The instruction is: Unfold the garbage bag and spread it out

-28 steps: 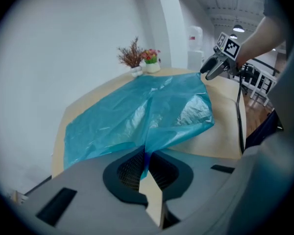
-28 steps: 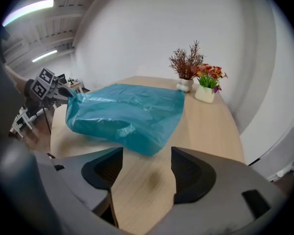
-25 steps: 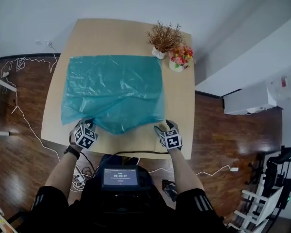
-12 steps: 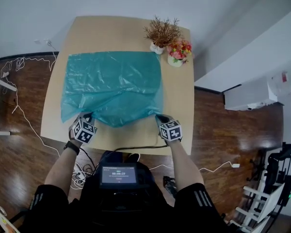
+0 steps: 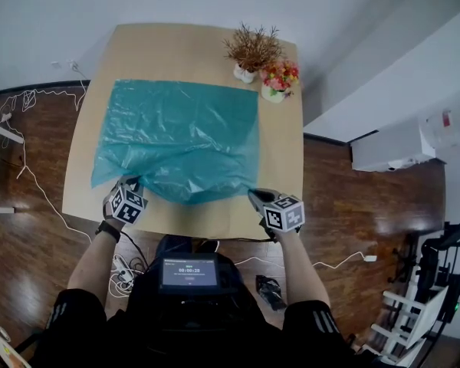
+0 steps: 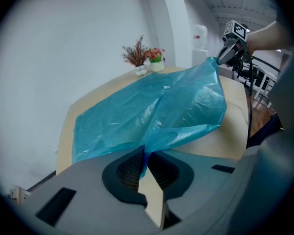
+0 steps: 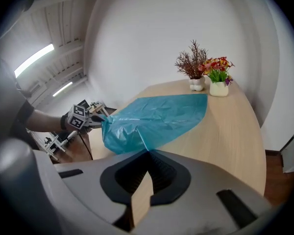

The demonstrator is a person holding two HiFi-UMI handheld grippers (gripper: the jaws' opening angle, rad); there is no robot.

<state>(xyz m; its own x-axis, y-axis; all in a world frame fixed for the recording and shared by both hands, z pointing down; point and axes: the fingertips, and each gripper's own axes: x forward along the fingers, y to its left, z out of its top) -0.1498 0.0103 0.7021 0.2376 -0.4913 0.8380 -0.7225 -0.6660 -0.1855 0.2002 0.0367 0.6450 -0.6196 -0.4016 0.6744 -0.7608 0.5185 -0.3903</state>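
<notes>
Two grippers each pinch one near corner of the teal garbage bag (image 5: pixel 180 140), which covers the middle of a pale wooden table (image 5: pixel 282 156).

Left gripper (image 5: pixel 129 185): its own view shows the jaws (image 6: pixel 146 156) pressed together on a gathered fold of the film (image 6: pixel 152 109), at the bag's near-left corner by the table's front edge.

Right gripper (image 5: pixel 254 196): its jaws (image 7: pixel 149 152) have just been closing and now meet on the bag's near-right corner (image 7: pixel 157 116). This corner is lifted clear of the tabletop; the left gripper view shows the plastic rising in a peak to the right gripper (image 6: pixel 224 56).

Between the two grips the near edge hangs in a loose, wrinkled curve. The far part of the bag lies flat and creased, its far edge parallel to the table's back edge.

Two small pots stand side by side at the table's far-right corner, apart from the bag: a dried brown plant (image 5: pixel 250 50) and coloured flowers (image 5: pixel 278 79). White cables (image 5: pixel 23 140) trail over the dark wooden floor at left.
</notes>
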